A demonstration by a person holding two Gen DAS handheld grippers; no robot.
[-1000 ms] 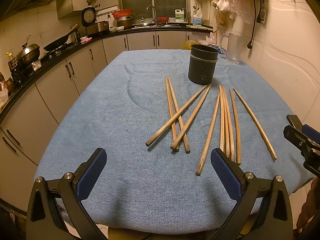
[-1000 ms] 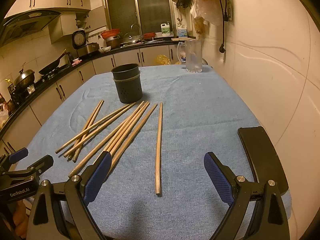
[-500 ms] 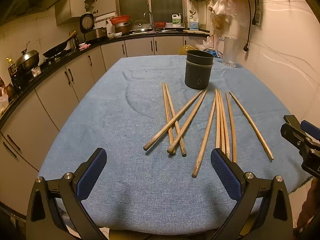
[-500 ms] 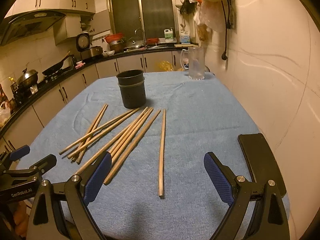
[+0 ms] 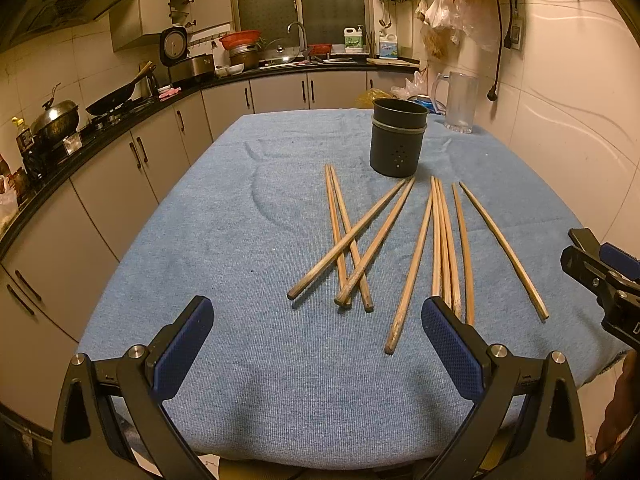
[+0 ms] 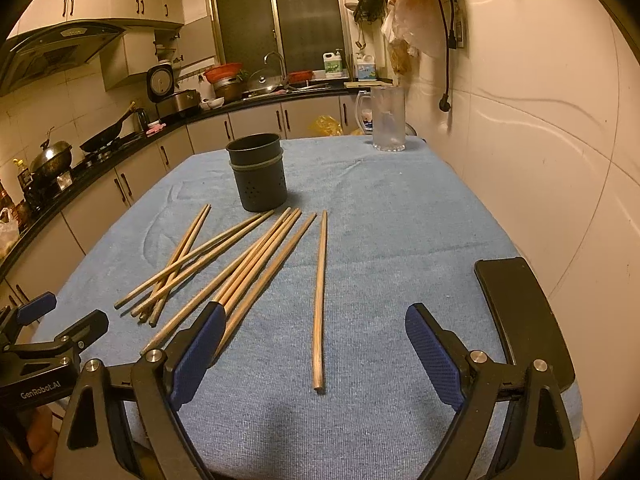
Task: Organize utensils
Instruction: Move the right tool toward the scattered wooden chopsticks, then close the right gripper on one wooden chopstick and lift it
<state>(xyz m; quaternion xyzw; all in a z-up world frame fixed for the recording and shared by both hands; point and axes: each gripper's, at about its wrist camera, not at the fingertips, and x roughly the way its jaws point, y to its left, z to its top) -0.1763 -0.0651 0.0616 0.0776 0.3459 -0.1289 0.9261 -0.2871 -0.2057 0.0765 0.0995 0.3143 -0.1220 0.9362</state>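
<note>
Several wooden chopsticks (image 5: 440, 240) lie loose on a blue cloth-covered table (image 5: 240, 208), some crossed; they also show in the right wrist view (image 6: 248, 264). One chopstick (image 6: 320, 300) lies apart on the right. A dark perforated utensil holder (image 5: 398, 136) stands upright behind them and looks empty; it also shows in the right wrist view (image 6: 258, 178). My left gripper (image 5: 316, 344) is open and empty, near the front edge, short of the chopstick ends. My right gripper (image 6: 316, 348) is open and empty, with the lone chopstick's near end between its fingers.
A clear glass mug (image 6: 388, 120) stands at the table's far right corner. A black flat object (image 6: 520, 316) lies at the right edge. The wall (image 6: 540, 140) is close on the right. Kitchen counters (image 5: 120, 112) with pans run along the left and back.
Both grippers have drawn back and risen a little, so the chopsticks and holder sit slightly farther and lower in view. Nothing on the table has moved. Both grippers stay open.
</note>
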